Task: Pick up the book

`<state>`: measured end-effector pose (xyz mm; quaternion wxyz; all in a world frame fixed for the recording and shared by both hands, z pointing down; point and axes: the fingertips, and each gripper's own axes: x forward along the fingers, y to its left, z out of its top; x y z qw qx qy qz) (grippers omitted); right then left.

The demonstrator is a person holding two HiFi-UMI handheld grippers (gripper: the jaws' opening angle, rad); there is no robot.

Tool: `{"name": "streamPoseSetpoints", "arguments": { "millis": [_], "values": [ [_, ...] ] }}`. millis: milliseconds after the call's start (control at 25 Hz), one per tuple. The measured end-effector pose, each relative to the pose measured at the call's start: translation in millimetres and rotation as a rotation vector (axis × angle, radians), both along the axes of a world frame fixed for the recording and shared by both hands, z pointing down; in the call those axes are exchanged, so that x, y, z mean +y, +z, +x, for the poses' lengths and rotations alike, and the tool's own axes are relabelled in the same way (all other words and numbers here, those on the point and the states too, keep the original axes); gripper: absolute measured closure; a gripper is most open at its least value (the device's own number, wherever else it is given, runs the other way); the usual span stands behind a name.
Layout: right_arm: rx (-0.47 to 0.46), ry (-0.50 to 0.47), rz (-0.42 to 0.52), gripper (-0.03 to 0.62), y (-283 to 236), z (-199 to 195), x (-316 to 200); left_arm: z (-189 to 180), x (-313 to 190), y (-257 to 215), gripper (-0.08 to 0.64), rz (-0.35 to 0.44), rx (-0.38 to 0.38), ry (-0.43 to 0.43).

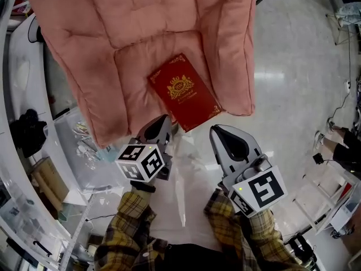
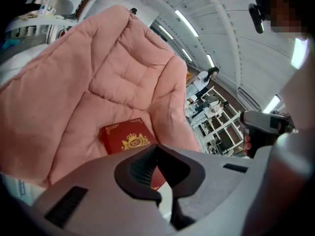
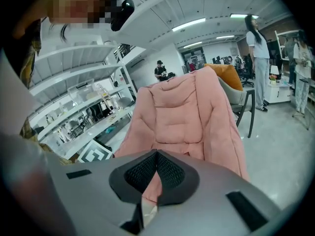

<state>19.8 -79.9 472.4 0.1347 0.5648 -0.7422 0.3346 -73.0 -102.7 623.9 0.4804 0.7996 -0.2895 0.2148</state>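
Book (image 1: 184,92): one, dark red hardcover with gold crest and gold corner ornaments, cover up. It lies flat on the seat of the pink quilted cushion (image 1: 141,33), near that seat's front edge, with its long axis running from 11 to 5 o'clock in the head view. Nothing touches it. In the left gripper view the book (image 2: 129,140) sits at 11 o'clock from the jaw tips, and its near end is hidden behind them.

Left gripper (image 1: 161,124): grey, held by a hand in a plaid sleeve (image 1: 132,219), at 7 o'clock of the book and just beside its near corner, apart from it. Its own view shows the left gripper (image 2: 156,147) with its jaws clenched together at the tips and nothing between them.

Right gripper (image 1: 223,133): grey, at 5 o'clock of the book and apart from it, over the pale floor (image 1: 293,66). Its own view shows the right gripper (image 3: 156,154) with pads meeting and nothing clamped; the cushion fills the view ahead at 12 o'clock.

Marker cubes: one on each gripper, left (image 1: 141,162) and right (image 1: 259,191).

Surroundings: white shelving (image 1: 22,151) at 9 o'clock of the cushion; a standing person (image 3: 258,58) at 2 o'clock in the right gripper view.
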Motion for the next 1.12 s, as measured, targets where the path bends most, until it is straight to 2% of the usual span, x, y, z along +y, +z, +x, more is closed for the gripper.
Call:
{"name": "streamPoseSetpoints", "arguments": {
  "millis": [280, 600, 920, 1120],
  "values": [
    [-0.026, -0.011, -0.011, 0.577, 21, -3, 1, -11, 19, 65, 0.555, -0.123, -0.052, -0.026],
    [-0.065, -0.016, -0.033, 0.577, 46, -10, 3, -13, 42, 109, 0.55, -0.227, 0.002, -0.016],
    [-0.09, -0.028, -0.049, 0.577, 52, -15, 5, -3, 56, 132, 0.397, -0.348, 0.102, 0.002],
    [-0.119, -0.034, -0.06, 0.577, 56, -16, 4, 7, 71, 140, 0.317, -0.436, 0.16, 0.042]
  ]
}}
